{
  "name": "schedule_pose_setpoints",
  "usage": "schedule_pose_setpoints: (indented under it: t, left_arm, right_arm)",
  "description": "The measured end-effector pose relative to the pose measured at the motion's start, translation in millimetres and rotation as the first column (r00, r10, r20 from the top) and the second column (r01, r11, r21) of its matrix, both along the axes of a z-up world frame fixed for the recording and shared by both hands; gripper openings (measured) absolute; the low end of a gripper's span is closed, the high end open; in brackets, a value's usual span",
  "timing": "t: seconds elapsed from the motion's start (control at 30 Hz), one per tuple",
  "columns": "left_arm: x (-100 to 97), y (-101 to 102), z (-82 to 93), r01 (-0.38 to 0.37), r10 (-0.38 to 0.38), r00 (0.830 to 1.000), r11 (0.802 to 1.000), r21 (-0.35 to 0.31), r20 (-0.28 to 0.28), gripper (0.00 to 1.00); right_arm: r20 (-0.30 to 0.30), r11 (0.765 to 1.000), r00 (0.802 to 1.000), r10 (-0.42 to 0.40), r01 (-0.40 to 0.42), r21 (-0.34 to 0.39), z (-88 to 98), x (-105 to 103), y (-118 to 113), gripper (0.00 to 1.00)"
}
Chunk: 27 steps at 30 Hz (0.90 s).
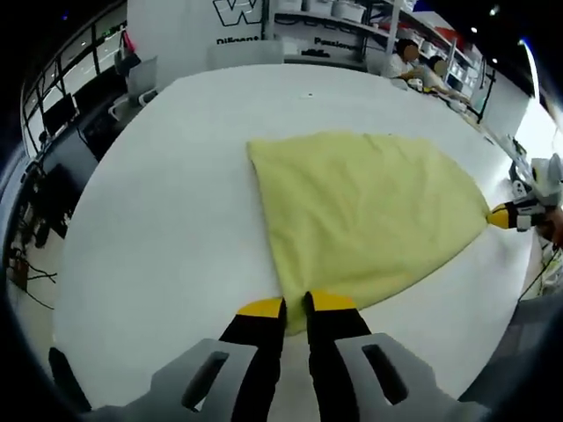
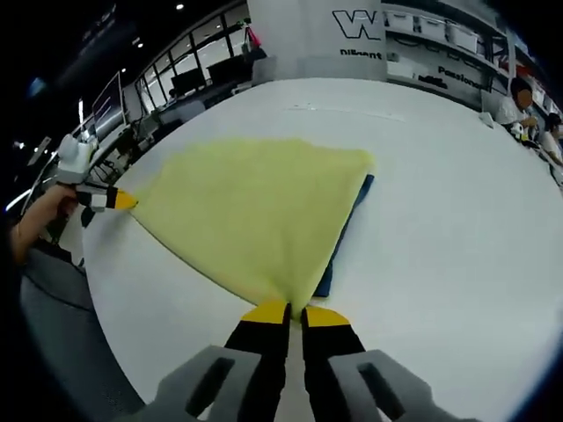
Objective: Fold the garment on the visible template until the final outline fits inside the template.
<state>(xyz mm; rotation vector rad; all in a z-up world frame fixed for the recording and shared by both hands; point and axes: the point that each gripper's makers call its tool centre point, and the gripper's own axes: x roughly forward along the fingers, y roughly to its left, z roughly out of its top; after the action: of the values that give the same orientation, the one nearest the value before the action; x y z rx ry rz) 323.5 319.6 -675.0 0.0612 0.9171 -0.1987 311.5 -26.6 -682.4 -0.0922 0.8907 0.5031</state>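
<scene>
Jaws: left gripper (image 1: pixel 296 304) and right gripper (image 2: pixel 295 309) each pinched on a corner of yellow garment (image 1: pixel 365 211), which I hold stretched over white table (image 1: pixel 167 220), blue template (image 2: pixel 345 230) beneath; risk: uneven pull drags cloth off template

a big white table (image 1: pixel 158 220) takes up most of the room here, its surface bare and bright. behind it stands a white wall panel (image 1: pixel 198 26) with a large dark logo and small lettering. shelves (image 1: pixel 334 18) with pale storage boxes run along the back. two people (image 1: pixel 418 66) sit at the far right end. dark railings and windows (image 2: pixel 185 66) line the other side.
</scene>
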Motion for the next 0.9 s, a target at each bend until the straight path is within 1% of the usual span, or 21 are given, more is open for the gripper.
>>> schedule_pose_setpoints:
  t: [0.03, 0.07, 0.2, 0.23, 0.27, 0.33, 0.4, 0.57, 0.63, 0.67, 0.7, 0.73, 0.77, 0.8, 0.83, 0.87, 0.9]
  left_arm:
    - [-0.2, 0.2, 0.0, 0.0, 0.0, 1.0, 1.0, 0.0, -0.001, 0.13]
    - [-1.8, 1.1, 0.0, 0.001, -0.001, 1.0, 1.0, 0.001, -0.004, 0.13]
    - [-4.8, 3.2, 0.0, 0.007, -0.007, 1.0, 1.0, 0.008, -0.007, 0.12]
    - [-6.3, 4.2, -0.3, 0.008, -0.008, 1.0, 1.0, 0.013, -0.008, 0.11]
    - [-8.4, 6.2, -0.9, 0.013, -0.012, 1.0, 0.999, 0.031, -0.012, 0.1]
    - [-10.4, 7.3, -1.1, 0.022, -0.022, 1.0, 0.999, 0.041, -0.002, 0.09]
    - [-10.1, 8.1, -1.0, 0.016, -0.016, 1.0, 0.999, 0.042, 0.006, 0.09]
    - [-9.7, 7.6, -0.6, 0.013, -0.013, 1.0, 0.999, 0.049, 0.002, 0.09]
    - [-9.7, 6.7, -0.4, 0.024, -0.024, 1.0, 0.998, 0.063, -0.001, 0.09]
    - [-8.4, 5.3, 0.5, 0.061, -0.062, 0.998, 0.993, 0.1, 0.005, 0.09]
    - [-5.8, 4.1, 3.1, 0.15, -0.157, 0.987, 0.974, 0.172, 0.027, 0.1]
    - [-5.4, 4.1, 4.4, 0.171, -0.182, 0.983, 0.964, 0.202, 0.036, 0.13]
    - [-4.9, 6.8, 4.9, 0.174, -0.188, 0.981, 0.959, 0.225, 0.041, 0.15]
    - [-6.3, 5.9, 5.5, 0.154, -0.165, 0.986, 0.968, 0.199, 0.039, 0.16]
    - [-7.4, 4.9, 6.2, 0.132, -0.14, 0.99, 0.976, 0.171, 0.034, 0.2]
    - [-7.8, 2.4, 7.6, 0.107, -0.113, 0.993, 0.986, 0.131, 0.039, 0.25]
    - [-5.7, -1.1, 12.3, 0.095, -0.101, 0.993, 0.992, 0.087, 0.063, 0.29]
  right_arm:
    - [-0.004, 1.0, 1.0, -0.001, 0.001, 0.0, -0.2, -1.2, 0.4, 0.0]
    - [0.006, 1.0, 1.0, 0.016, -0.016, -0.016, -0.3, -1.6, 0.3, 0.0]
    - [0.005, 0.999, 1.0, 0.019, -0.018, -0.026, 0.1, -2.9, 0.0, 0.0]
    - [0.004, 1.0, 1.0, 0.014, -0.014, -0.026, 0.1, -3.3, 0.2, 0.0]
    - [0.005, 1.0, 1.0, 0.014, -0.014, -0.028, 0.0, -3.5, 0.1, 0.0]
    - [0.007, 0.999, 1.0, 0.017, -0.017, -0.035, -0.2, -4.5, 0.5, 0.0]
    - [0.006, 0.999, 1.0, 0.024, -0.024, -0.04, -0.4, -5.0, 0.7, 0.0]
    - [0.012, 0.997, 0.999, 0.048, -0.048, -0.059, -0.8, -4.4, 0.6, 0.0]
    - [0.009, 0.998, 0.999, 0.038, -0.037, -0.059, -0.3, -3.8, 0.1, 0.01]
    - [0.006, 0.998, 1.0, 0.029, -0.029, -0.058, 0.0, -3.4, -0.1, 0.02]
    - [0.011, 0.999, 1.0, 0.007, -0.006, -0.044, 2.0, -2.2, -0.3, 0.04]
    - [0.016, 0.999, 1.0, 0.005, -0.004, -0.042, 4.0, -2.0, -0.4, 0.06]
    - [0.032, 0.999, 0.999, -0.007, 0.008, -0.038, 7.9, -0.5, -0.8, 0.08]
    - [0.038, 0.999, 0.999, -0.008, 0.009, -0.034, 10.3, -0.4, -0.6, 0.14]
    - [0.046, 1.0, 0.999, -0.018, 0.019, -0.023, 14.2, 0.7, -0.3, 0.2]
    - [0.051, 1.0, 0.998, -0.022, 0.023, -0.017, 16.0, 1.4, 0.0, 0.29]
    - [0.069, 1.0, 0.997, -0.029, 0.029, -0.006, 21.1, 3.2, 0.7, 0.34]
